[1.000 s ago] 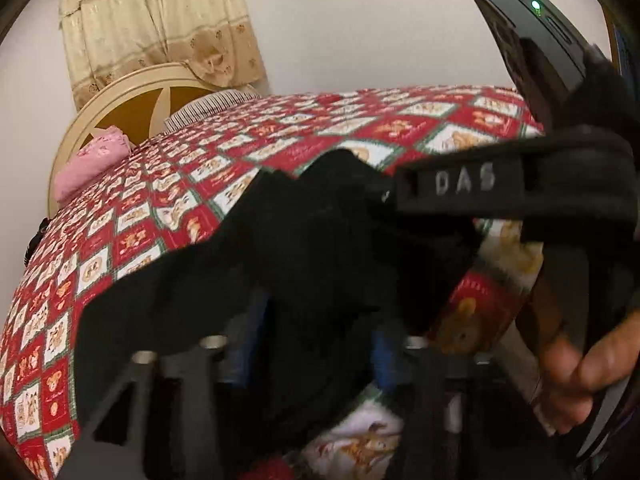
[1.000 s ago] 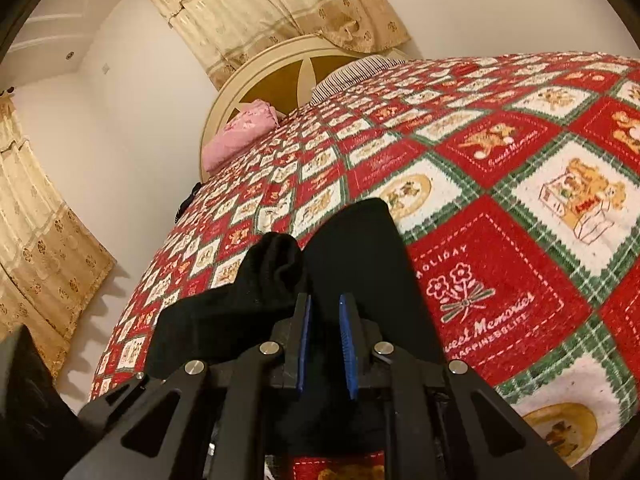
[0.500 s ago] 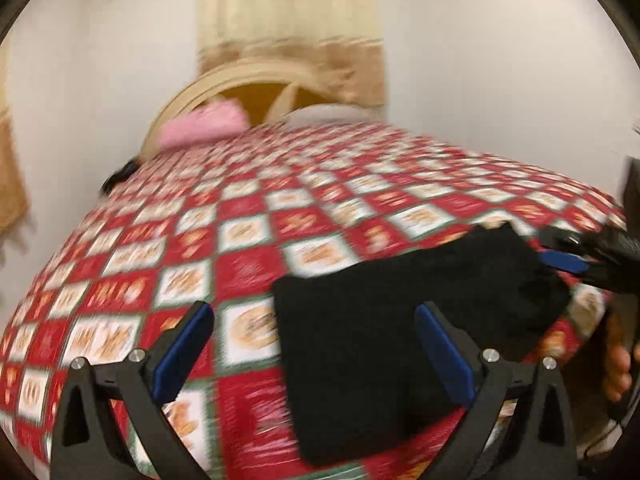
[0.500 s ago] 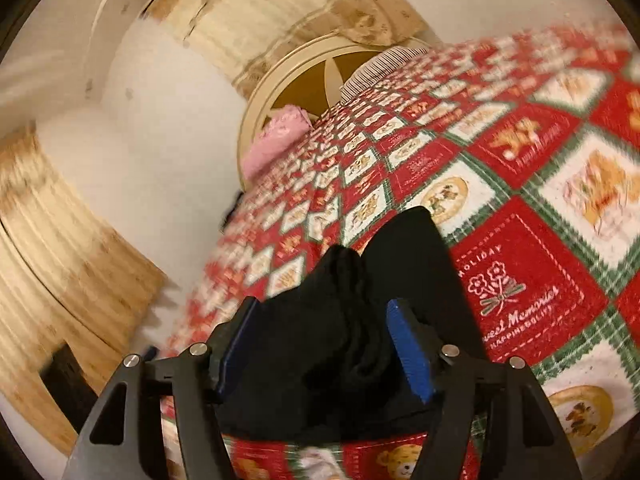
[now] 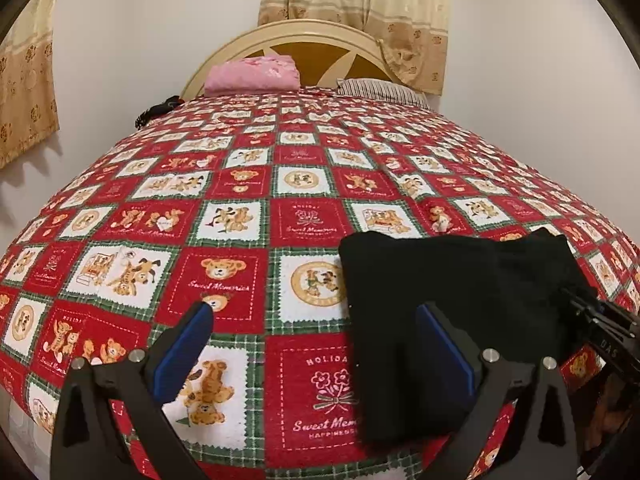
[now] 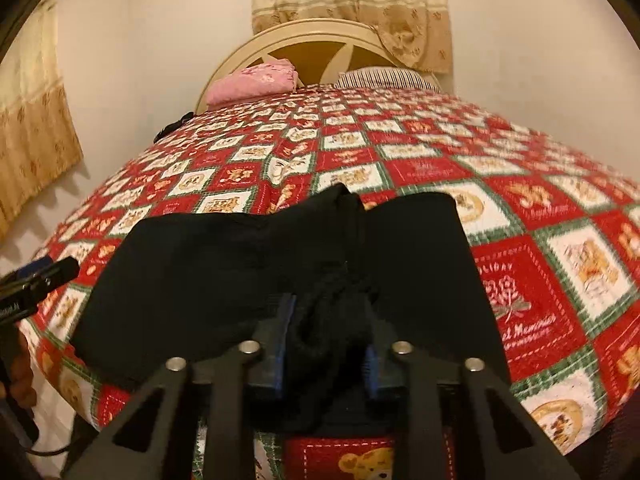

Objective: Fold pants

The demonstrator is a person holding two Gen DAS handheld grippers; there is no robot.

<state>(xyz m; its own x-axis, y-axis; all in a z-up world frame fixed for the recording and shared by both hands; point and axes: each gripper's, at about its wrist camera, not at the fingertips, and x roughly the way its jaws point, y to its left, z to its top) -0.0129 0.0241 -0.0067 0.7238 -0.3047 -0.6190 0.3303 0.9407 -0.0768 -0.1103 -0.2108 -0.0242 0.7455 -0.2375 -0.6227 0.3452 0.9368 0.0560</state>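
Starting at the left: left gripper (image 5: 312, 354) stands wide apart over the bedspread (image 5: 224, 220), nothing between the blue pads (image 5: 182, 354). Its left finger is over bare patchwork; its right finger overlaps the near left edge of the pants (image 5: 452, 300), but contact can't be confirmed from this angle, probably just above the cloth. Pants are black, folded into a compact rectangle, lying flat near the front edge of the bed, right of centre in the left wrist view.

Centre/right: right gripper (image 6: 326, 344) has its jaws narrow, having just closed in, with a bunched ridge of the pants (image 6: 280, 256) pinched between the pads at the near edge. Remainder of the garment spreads away from the fingers to both sides, wider to the left. The left gripper's tip shows at the left margin of the right wrist view, beside the pants' left edge, w/ part of a hand (image 6: 18, 376) under it.

Background: pink folded cloth (image 5: 252, 74) and striped pillow (image 5: 380, 88) at the headboard (image 5: 316, 36), well apart from the work area. Curtain (image 5: 356, 8) behind.
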